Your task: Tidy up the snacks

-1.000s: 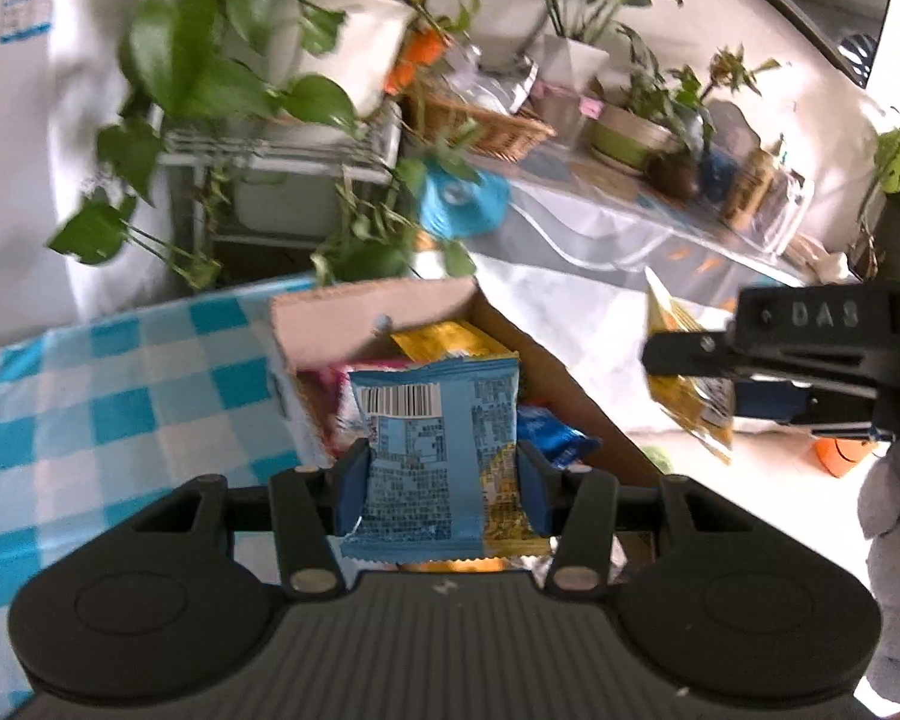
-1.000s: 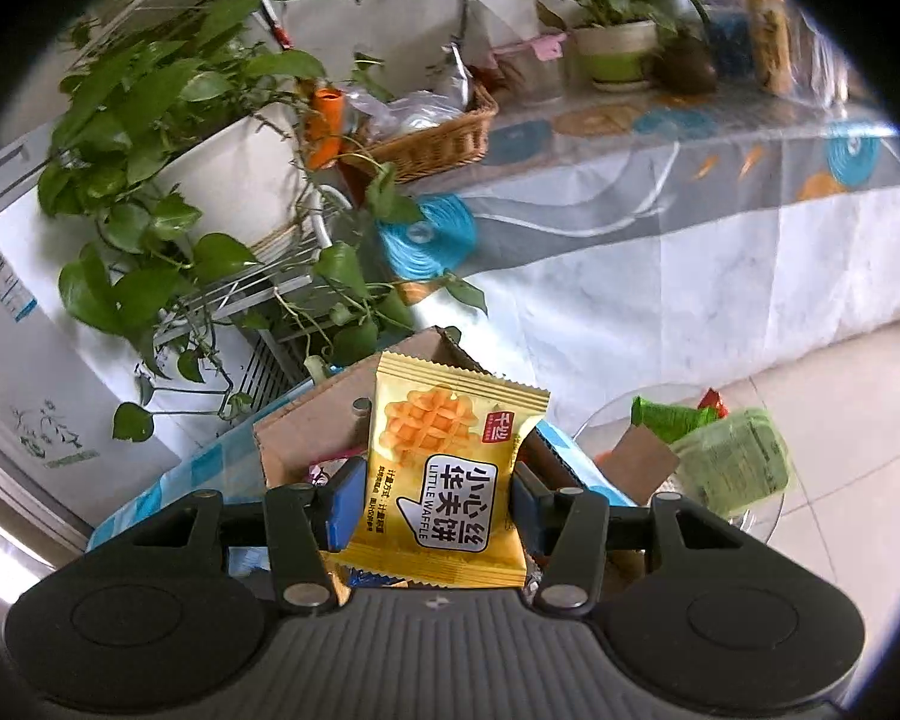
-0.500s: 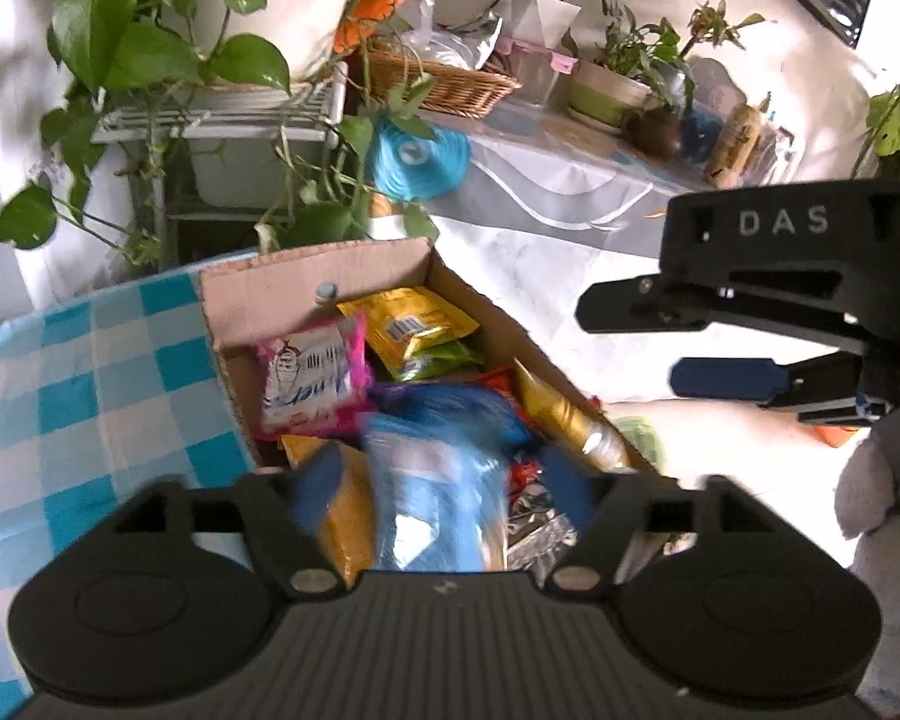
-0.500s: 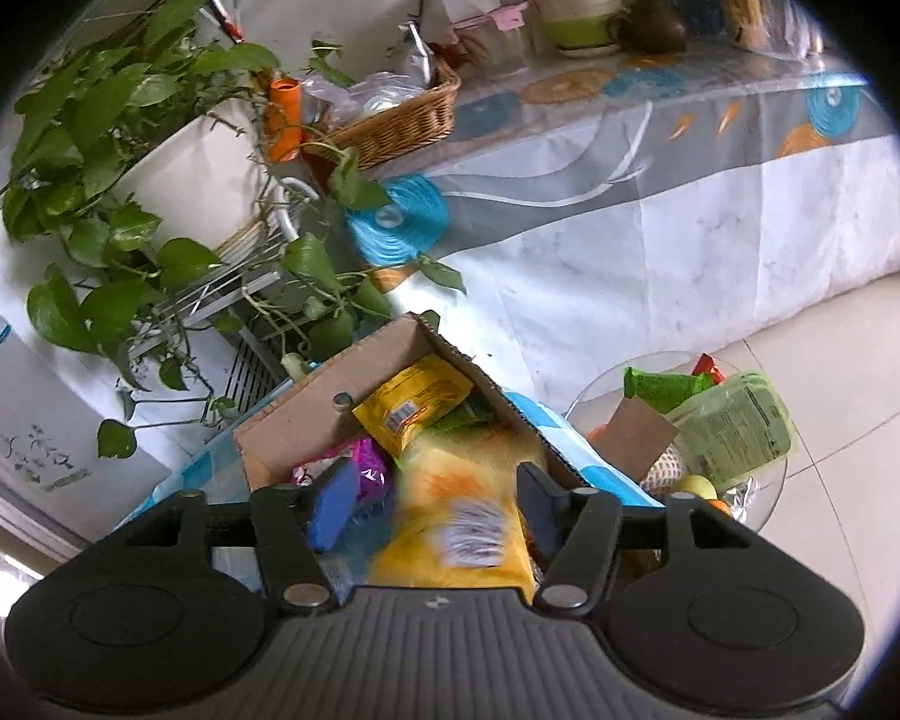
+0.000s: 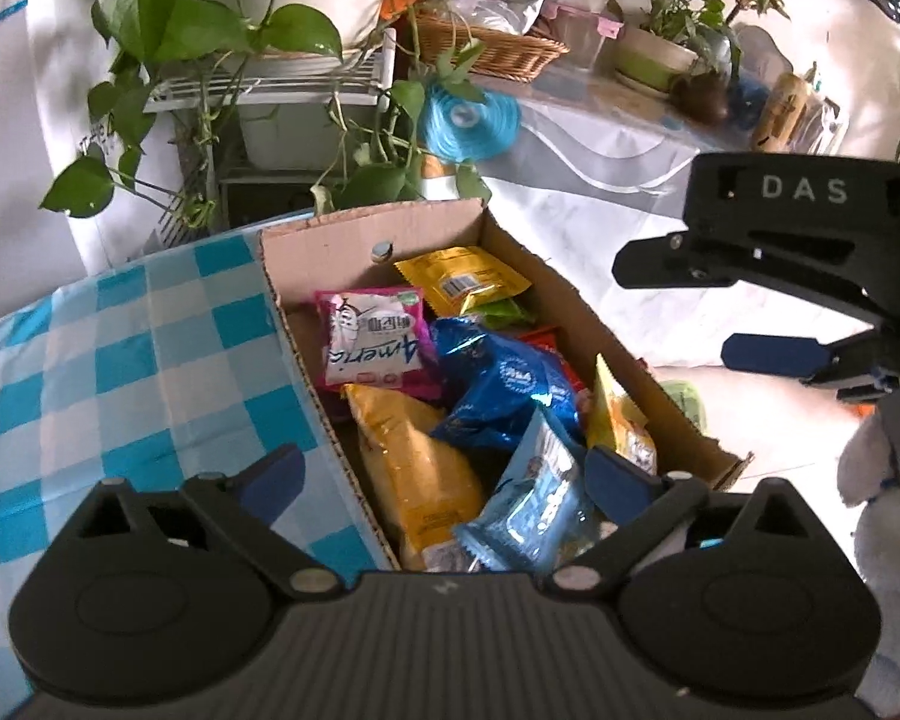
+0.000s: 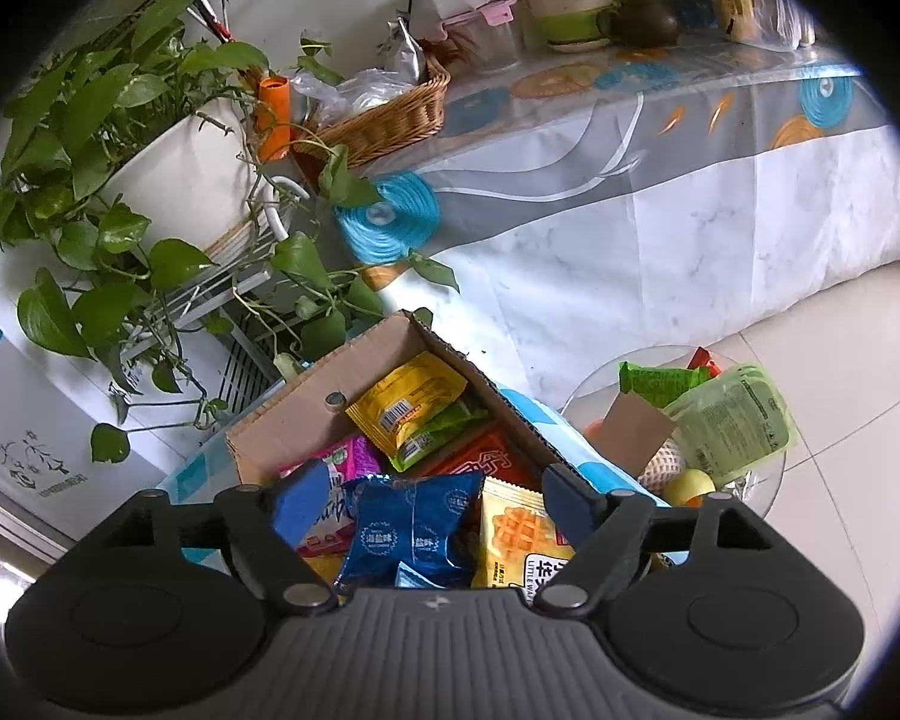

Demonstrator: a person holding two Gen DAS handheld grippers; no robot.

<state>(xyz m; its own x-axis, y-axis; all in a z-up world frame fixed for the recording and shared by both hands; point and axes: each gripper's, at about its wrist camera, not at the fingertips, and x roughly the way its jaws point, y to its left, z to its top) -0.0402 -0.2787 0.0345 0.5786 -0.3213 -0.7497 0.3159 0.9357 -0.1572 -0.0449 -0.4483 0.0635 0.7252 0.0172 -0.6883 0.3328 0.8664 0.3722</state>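
My left gripper has its jaws opening wide, and they press on nothing. Its two blue pads sit far apart over the near end of the cardboard box. The light blue snack bag lies loose in the box between them, tipped up beside the right-side pad; I cannot tell if it touches the pad. Next to it, by the box's left wall, is a big yellow bag. Past that is a shiny dark blue bag, then a pink and white bag, and a yellow pack at the far end of the box.

My right gripper has its jaws opening too, with nothing held. The yellow waffle pack lies in the box just inside its right pad, by the box's right wall. The dark blue bag lies beside it.

The box sits on a table with a blue and white checked cloth, at the table's right edge. From the left gripper's camera I see my right gripper off to the right of the box. A glass bowl with green packs stands on the floor past the table's right edge. Leafy plants and a wicker basket stand behind the box
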